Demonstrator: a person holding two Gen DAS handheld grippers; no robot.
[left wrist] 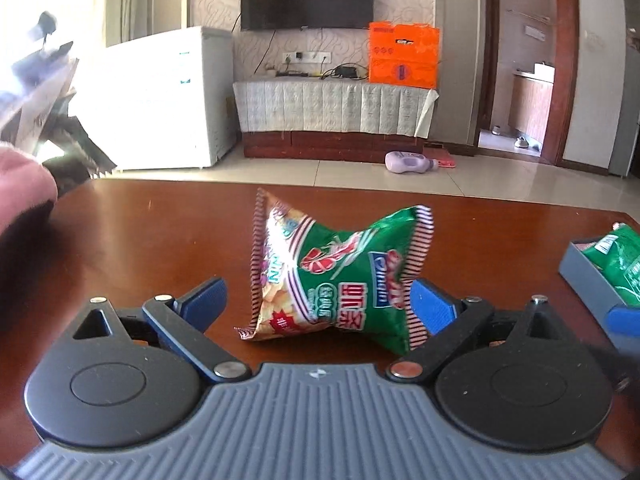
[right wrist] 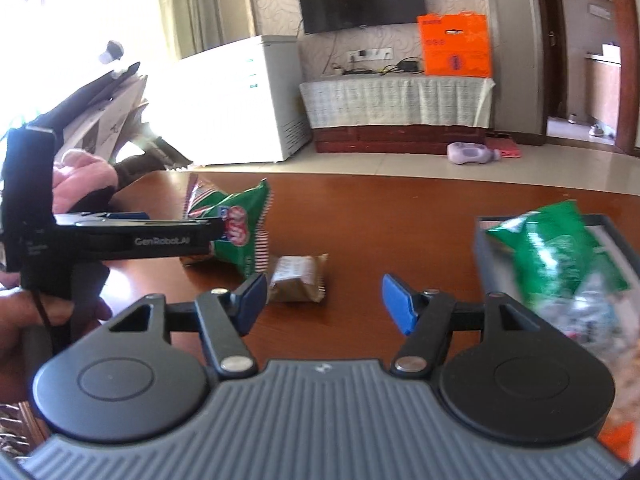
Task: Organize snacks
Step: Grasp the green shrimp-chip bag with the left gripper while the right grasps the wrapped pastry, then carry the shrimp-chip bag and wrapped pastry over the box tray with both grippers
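A green and red snack bag [left wrist: 336, 276] stands crumpled on the brown table [left wrist: 140, 240], between the open blue fingers of my left gripper [left wrist: 320, 304]; the right finger touches the bag's edge. It also shows in the right wrist view [right wrist: 240, 224], partly hidden behind the left gripper body [right wrist: 132, 238]. A small brown wrapped snack [right wrist: 298, 278] lies just ahead of my right gripper [right wrist: 324, 304], which is open and empty. A grey box [right wrist: 612, 224] at the right holds another green bag [right wrist: 556, 244]; it also shows in the left wrist view [left wrist: 588, 276].
Beyond the table's far edge are a tiled floor, a white freezer [left wrist: 168, 96], a TV cabinet with an orange box [left wrist: 404, 56], and a purple bottle [left wrist: 408, 162] on the floor. A hand and papers [right wrist: 104, 128] sit at the table's far left.
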